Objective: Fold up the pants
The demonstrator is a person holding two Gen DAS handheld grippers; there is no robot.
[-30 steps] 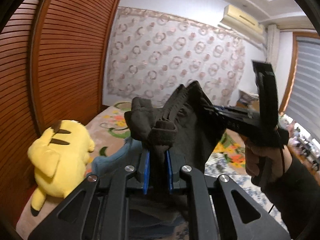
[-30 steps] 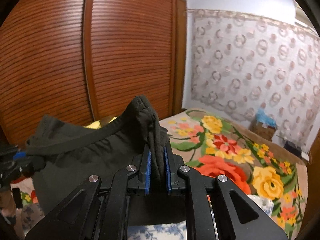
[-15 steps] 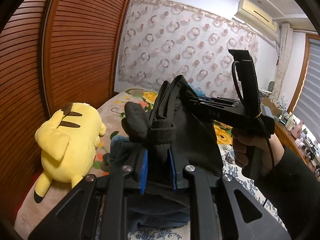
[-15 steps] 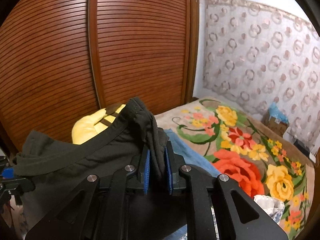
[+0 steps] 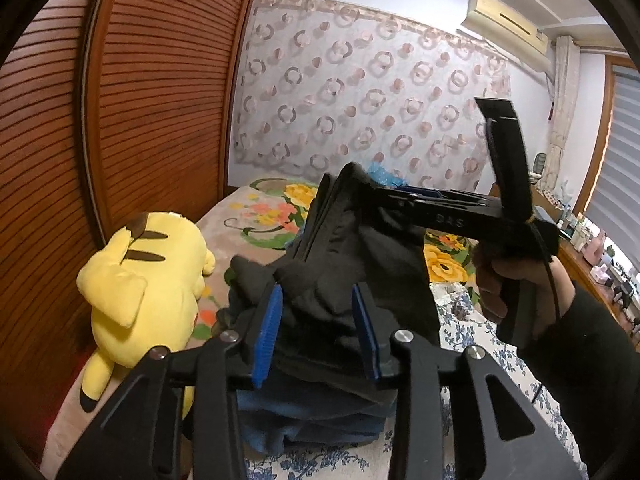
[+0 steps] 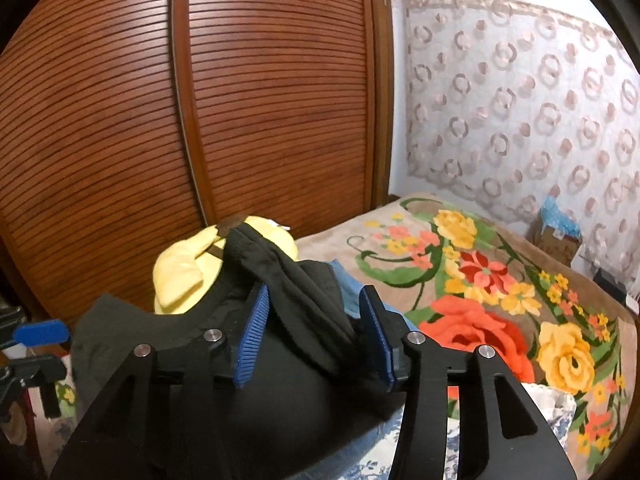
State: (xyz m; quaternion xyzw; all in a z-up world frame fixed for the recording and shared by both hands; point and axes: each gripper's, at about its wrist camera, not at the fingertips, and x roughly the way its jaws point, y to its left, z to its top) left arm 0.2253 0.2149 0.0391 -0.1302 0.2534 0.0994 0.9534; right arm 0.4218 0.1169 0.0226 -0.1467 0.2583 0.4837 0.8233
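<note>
Having just been opening, both the left hand-held gripper [image 5: 316, 320] and right hand-held gripper [image 6: 316, 332] stand parted, dark pants [image 5: 352, 256] lying loose between their pads above the bed [image 6: 500, 280].

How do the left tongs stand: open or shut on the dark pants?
Open. The left tongs have just been opening; dark pants lie loosely between the spread blue pads.

Home bedroom. A bed [image 6: 500, 240] with a floral blanket filled the floor space. A slatted wooden wardrobe [image 6: 260, 100] stood along the bed's left side, a ring-patterned curtain [image 5: 360, 92] hung behind its far end. A yellow plush [image 5: 144, 280] lay on the bed; an air conditioner [image 5: 506, 22] was mounted above the curtain.
</note>
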